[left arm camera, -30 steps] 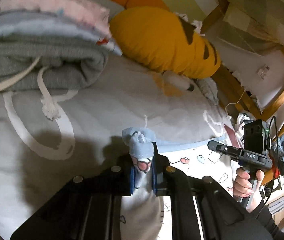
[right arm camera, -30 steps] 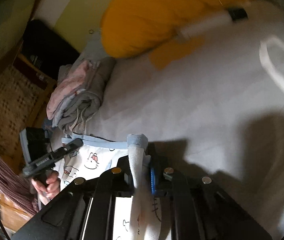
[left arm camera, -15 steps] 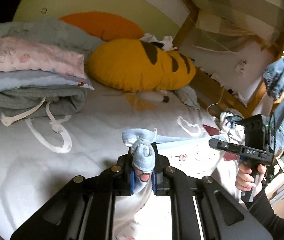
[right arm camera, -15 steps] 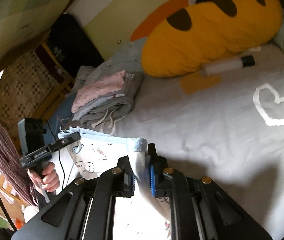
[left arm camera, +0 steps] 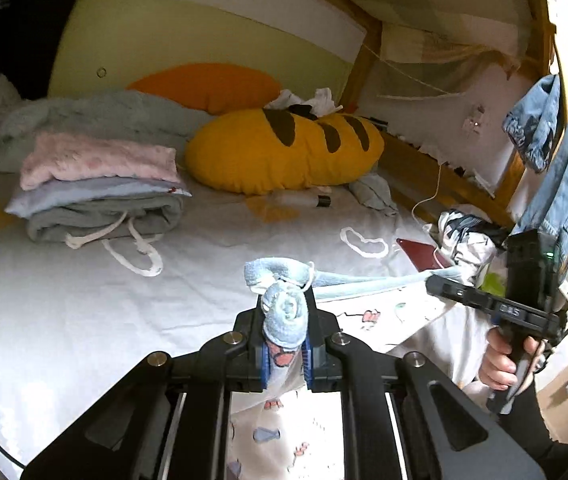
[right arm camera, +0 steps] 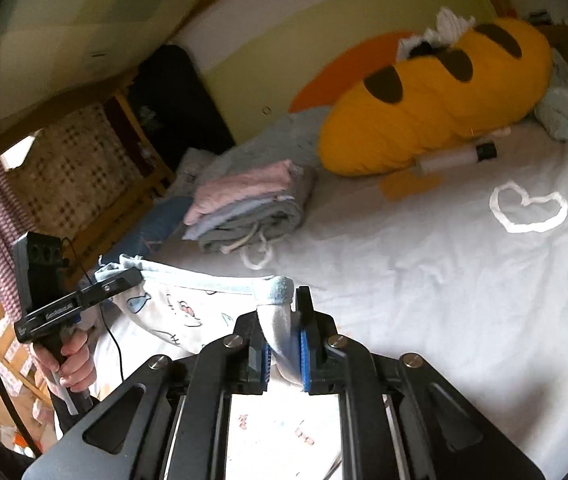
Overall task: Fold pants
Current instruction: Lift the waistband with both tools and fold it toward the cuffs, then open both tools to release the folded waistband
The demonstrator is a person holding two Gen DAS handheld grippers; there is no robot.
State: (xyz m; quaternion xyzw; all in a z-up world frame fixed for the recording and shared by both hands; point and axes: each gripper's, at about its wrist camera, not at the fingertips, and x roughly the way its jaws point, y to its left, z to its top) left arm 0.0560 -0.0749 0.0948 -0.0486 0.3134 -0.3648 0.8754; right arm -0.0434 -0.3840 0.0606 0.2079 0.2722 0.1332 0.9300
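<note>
Left gripper (left arm camera: 286, 344): clamped on a bunched corner of the blue waistband, cloth pinched between the blue pads.
Right gripper (right arm camera: 284, 354): likewise closed on the opposite waistband corner, a fold of blue and white cloth filling the gap.
Pants (right arm camera: 171, 304): white, printed with small cartoon figures; waistband (left arm camera: 364, 280) drawn fairly taut from one gripper to the other; legs hanging below both grippers, lower ends out of view.
Bed (right arm camera: 444, 300): white sheet with heart motifs, directly ahead of and beneath both grippers.
Folded stack (left arm camera: 99, 192): pink, pale blue and grey garments, ahead and to the left of the left gripper, well apart from the pants.
Yellow pillow (left arm camera: 284, 156): striped, far ahead, against the wall.
Step in hand: probably raising and spreading the pants by the waistband prior to laying flat.
Next move: likely a forward lowering onto the bare sheet, both grips level and tension kept across the waistband to avoid wrinkles.
Left view only: red phone (left arm camera: 420, 250) on a cable, denim (left arm camera: 552, 152) hanging off to the right.
Right view only: wicker panel (right arm camera: 71, 184) and dark cushion (right arm camera: 175, 104) far to the left.
</note>
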